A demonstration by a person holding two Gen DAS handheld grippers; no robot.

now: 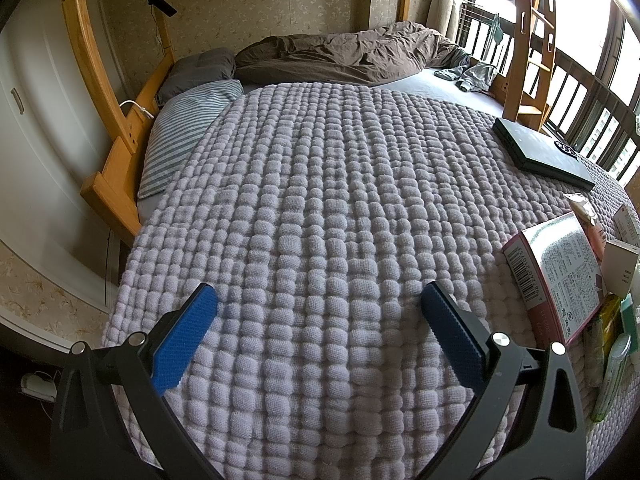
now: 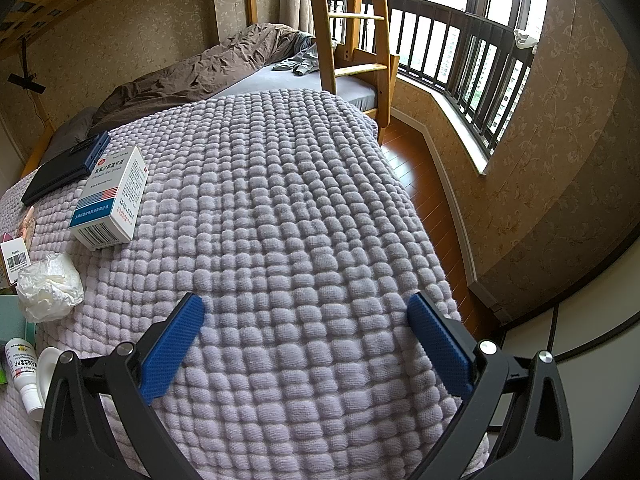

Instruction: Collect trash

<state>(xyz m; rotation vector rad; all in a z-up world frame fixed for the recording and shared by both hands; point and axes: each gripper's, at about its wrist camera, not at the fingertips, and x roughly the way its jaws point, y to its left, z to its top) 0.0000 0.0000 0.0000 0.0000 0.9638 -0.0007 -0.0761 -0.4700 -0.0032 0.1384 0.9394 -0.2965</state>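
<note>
**Both grippers spread wide above the blanket, trash piled at the frame edges**

The left gripper [image 1: 320,304] hovered over the lavender bubble-textured blanket [image 1: 320,200], its blue-padded fingers [image 1: 188,340] released and wide apart with nothing between them. At the right edge of the left wrist view lay a cluster of trash: a pink-edged carton [image 1: 556,276] with a barcode and printed text, tilted up on the pile, a crinkled snack wrapper [image 1: 582,206] just above it, a white box [image 1: 620,266] to its right, and greenish packets and a tube [image 1: 612,372] in the lower right corner. A black laptop [image 1: 540,152] rested closed on the blanket in the upper right, well apart from the gripper.

The right gripper [image 2: 306,308] was likewise released, fingers [image 2: 172,344] spread over bare blanket [image 2: 300,200]. In the right wrist view the trash sat along the left edge: a white-and-blue medicine box [image 2: 112,200] lying flat at centre left, a crumpled white tissue [image 2: 50,286] below it, a small barcoded box [image 2: 14,262] touching the tissue's left side, and a small white bottle [image 2: 24,372] on its side in the lower left. The laptop [image 2: 66,166] lay just above the medicine box. A wooden ladder [image 2: 352,32] stood at top centre, with wooden floor [image 2: 424,184] to the blanket's right.
</note>
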